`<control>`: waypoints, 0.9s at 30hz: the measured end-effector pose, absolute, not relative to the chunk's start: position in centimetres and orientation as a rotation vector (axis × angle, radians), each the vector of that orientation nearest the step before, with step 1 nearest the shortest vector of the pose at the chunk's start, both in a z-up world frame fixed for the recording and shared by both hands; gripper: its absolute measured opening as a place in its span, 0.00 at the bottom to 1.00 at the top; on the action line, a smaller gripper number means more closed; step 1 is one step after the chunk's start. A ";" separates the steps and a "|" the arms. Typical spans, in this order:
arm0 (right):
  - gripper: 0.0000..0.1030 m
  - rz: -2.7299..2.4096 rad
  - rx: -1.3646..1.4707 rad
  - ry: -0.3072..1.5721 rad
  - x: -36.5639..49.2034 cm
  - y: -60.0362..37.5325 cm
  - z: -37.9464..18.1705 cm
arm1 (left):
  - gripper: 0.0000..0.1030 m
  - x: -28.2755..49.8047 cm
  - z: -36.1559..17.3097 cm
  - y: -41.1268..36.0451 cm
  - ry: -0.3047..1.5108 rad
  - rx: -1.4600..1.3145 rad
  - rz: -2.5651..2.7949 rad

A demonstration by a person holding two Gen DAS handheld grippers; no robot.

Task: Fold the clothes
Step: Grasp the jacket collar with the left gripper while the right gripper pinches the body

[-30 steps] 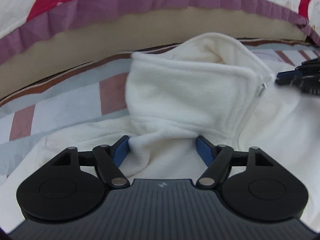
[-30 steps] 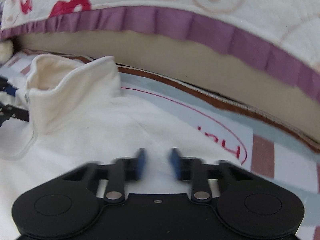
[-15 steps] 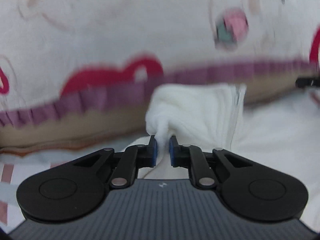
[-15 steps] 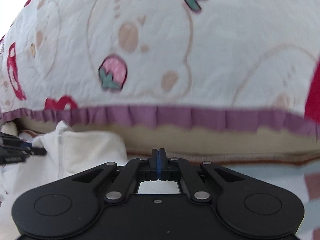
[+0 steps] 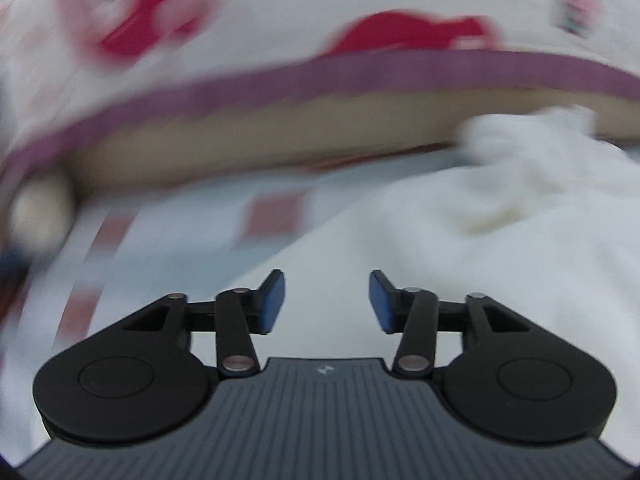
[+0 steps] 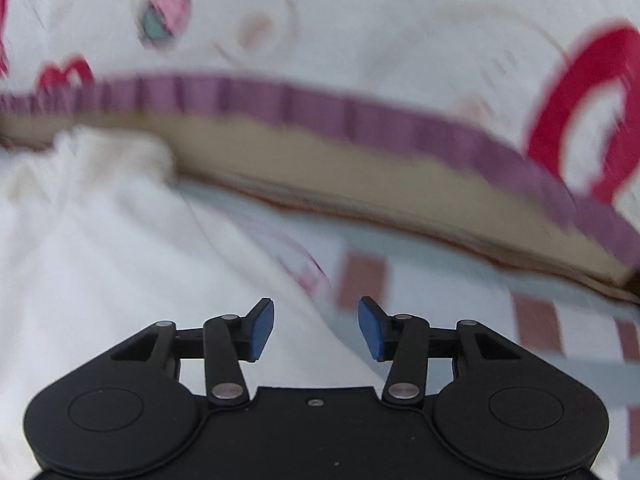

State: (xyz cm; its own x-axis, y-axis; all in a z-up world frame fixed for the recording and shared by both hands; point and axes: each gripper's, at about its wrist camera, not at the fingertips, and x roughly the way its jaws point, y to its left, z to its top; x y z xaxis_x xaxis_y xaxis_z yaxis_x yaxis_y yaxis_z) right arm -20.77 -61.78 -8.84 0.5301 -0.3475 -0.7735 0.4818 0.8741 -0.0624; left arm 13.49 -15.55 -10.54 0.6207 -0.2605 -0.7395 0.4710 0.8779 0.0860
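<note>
A white fleece top [image 5: 500, 248] is lying spread on a striped bedsheet [image 5: 192, 232], its bunched collar [image 5: 532, 148] sitting at the far end, right against the edge of a patterned quilt [image 5: 320, 12] that is rising behind it. In the right wrist view the same top [image 6: 104, 240] is filling the left and near part of the scene, with its collar [image 6: 108, 156] at the far left, and the sheet [image 6: 440, 280] with its reddish squares is showing to the right. The left gripper [image 5: 327, 300] is hovering over the near part of the top, its jaws having just been opening, now standing apart with nothing between the blue pads. The right gripper [image 6: 316, 330] is poised over the right edge of the top where it meets the sheet; its jaws have likewise just been opening and are holding nothing. The quilt's purple frilled border [image 6: 360, 120] is running across the far side, and both views are blurring with motion.
</note>
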 end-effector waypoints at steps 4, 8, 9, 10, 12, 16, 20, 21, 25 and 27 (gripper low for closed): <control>0.66 -0.491 0.027 1.012 -22.5 -61.2 -11.1 | 0.48 13.9 -11.2 -8.2 0.931 0.009 -0.329; 0.84 -0.554 -0.026 1.024 -22.6 -61.3 -12.4 | 0.48 12.8 -12.9 -5.2 1.007 -0.107 -0.252; 0.85 -0.568 0.001 1.010 -22.2 -61.6 -12.5 | 0.48 12.5 -13.3 -4.5 1.026 -0.136 -0.233; 0.82 -0.574 0.036 0.998 -21.7 -62.1 -12.5 | 0.49 12.1 -13.8 -4.0 1.046 -0.154 -0.226; 0.31 -0.543 0.123 0.969 -21.5 -62.1 -12.2 | 0.54 10.9 -14.7 -4.1 1.080 -0.131 -0.268; 0.11 -0.566 0.089 0.897 -21.6 -60.9 -10.6 | 0.57 9.6 -15.1 -4.1 1.032 -0.113 -0.322; 0.06 -0.717 0.017 0.778 -22.4 -61.9 -7.8 | 0.00 9.9 -14.0 -5.2 0.955 -0.007 -0.364; 0.06 -0.774 -0.017 0.765 -22.3 -62.7 -7.4 | 0.00 9.8 -13.5 -6.0 0.914 0.060 -0.358; 0.09 -0.841 0.082 0.830 -20.2 -65.0 -8.0 | 0.04 7.8 -11.3 -7.5 0.829 0.143 -0.431; 0.25 -0.858 0.140 0.834 -19.6 -64.4 -7.6 | 0.11 6.4 -10.2 -7.7 0.812 0.136 -0.487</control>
State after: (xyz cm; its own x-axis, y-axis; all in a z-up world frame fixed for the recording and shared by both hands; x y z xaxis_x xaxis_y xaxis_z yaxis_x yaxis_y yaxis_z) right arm -19.58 -64.38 -7.62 0.3667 -0.6136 -0.6993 0.7170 0.6654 -0.2079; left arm 6.39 -7.69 -10.18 0.5846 -0.3648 -0.7247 0.4673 0.8816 -0.0668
